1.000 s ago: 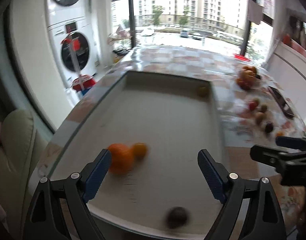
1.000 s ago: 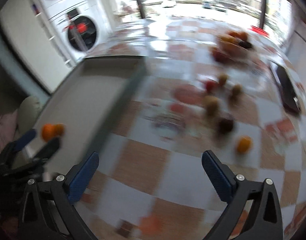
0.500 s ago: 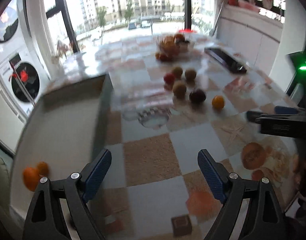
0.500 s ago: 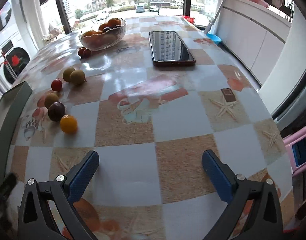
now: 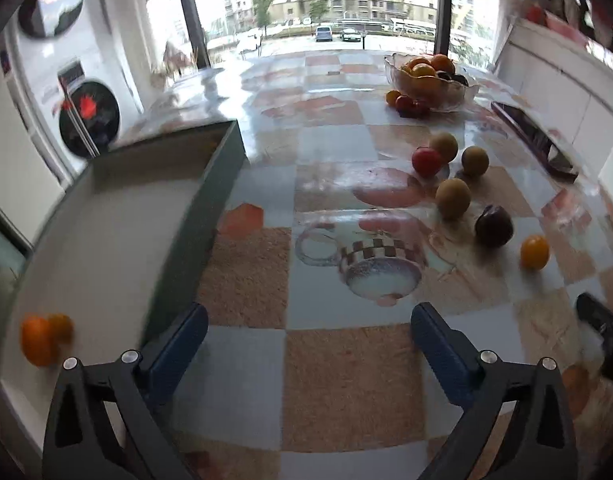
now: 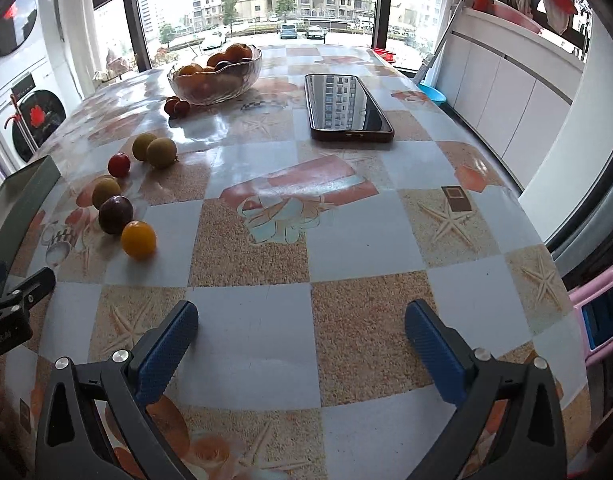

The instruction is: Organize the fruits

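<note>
1. Left gripper (image 5: 308,344), bottom centre of the left wrist view: jaws spread wide, having just been opening further; nothing is held between them, only bare checked tablecloth (image 5: 346,380) is seen there.
2. Right gripper (image 6: 302,340), bottom centre of the right wrist view: jaws spread wide, nothing pinched, bare cloth between the pads.
3. Tray (image 5: 210,200), left side of the left wrist view: two orange fruits (image 5: 44,338) are seen inside at lower left, touching each other; blurred.
4. Loose fruit, centre right of the left wrist view, all on the cloth outside the tray: yellow-orange fruit (image 5: 534,252) nearest, dark plum (image 5: 493,226) just beside it, then a tan fruit (image 5: 452,198), a red fruit (image 5: 426,161), and two more tan fruits (image 5: 474,161) behind.
5. Same row is seen at left of the right wrist view, yellow-orange one (image 6: 138,239) nearest.
6. Phone (image 6: 346,108), upper centre of the right wrist view, lying flat, well apart from the fruit.
7. Glass bowl (image 6: 242,76) of fruit, upper left of that view; small red fruits (image 6: 176,106) are touching its base.
</note>
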